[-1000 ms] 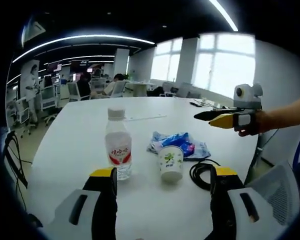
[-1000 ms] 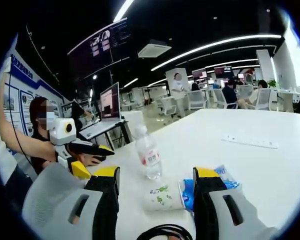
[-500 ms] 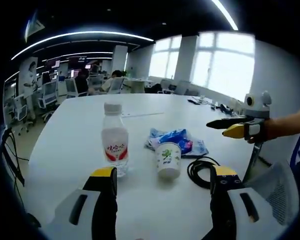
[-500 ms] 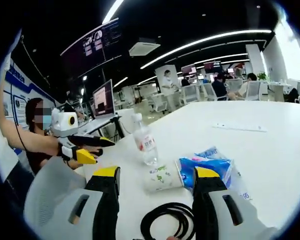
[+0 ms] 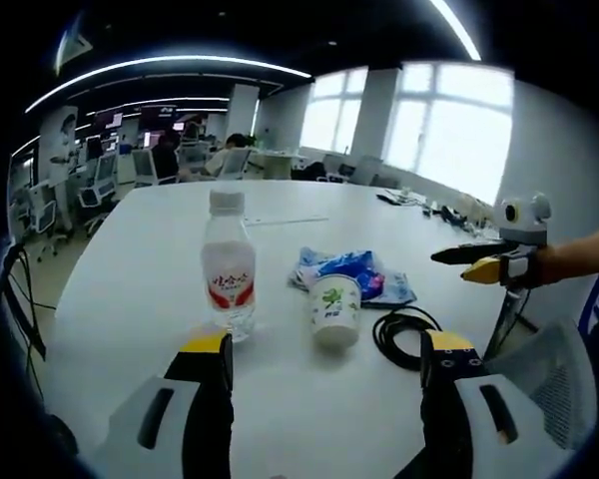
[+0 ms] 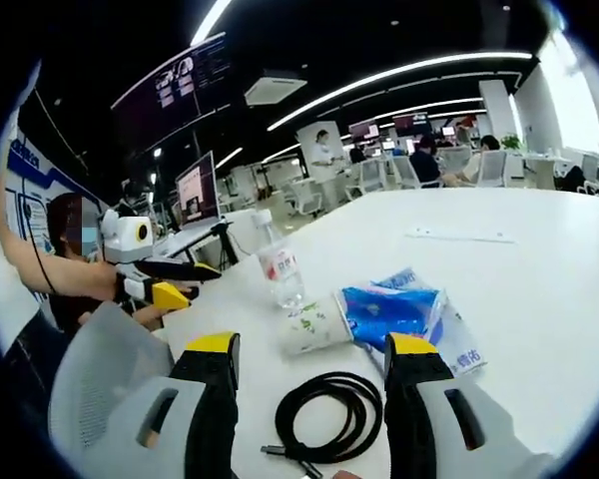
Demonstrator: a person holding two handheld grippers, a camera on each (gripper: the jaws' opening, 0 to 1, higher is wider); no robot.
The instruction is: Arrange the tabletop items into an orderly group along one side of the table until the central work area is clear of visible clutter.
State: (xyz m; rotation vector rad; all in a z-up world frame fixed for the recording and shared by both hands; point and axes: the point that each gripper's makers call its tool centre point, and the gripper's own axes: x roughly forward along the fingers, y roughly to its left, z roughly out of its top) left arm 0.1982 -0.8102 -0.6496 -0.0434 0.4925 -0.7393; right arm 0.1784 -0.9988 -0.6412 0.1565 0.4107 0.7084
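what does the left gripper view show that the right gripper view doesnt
Left gripper view alone: bright windows and the right gripper from outside, held off the table's edge. Right gripper view alone: the left gripper from outside, a laptop on a stand, and wall screens. Both: water bottle, paper cup, blue tissue pack and coiled black cable on the white table.

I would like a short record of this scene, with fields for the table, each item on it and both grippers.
table: white round-edged tabletop
bottle: clear plastic water bottle, red label, upright
cup: white paper cup, green print, upright
pack: blue plastic tissue pack, lying flat behind cup
cable: black coiled cable
left gripper: open, empty
right gripper: open, above cable
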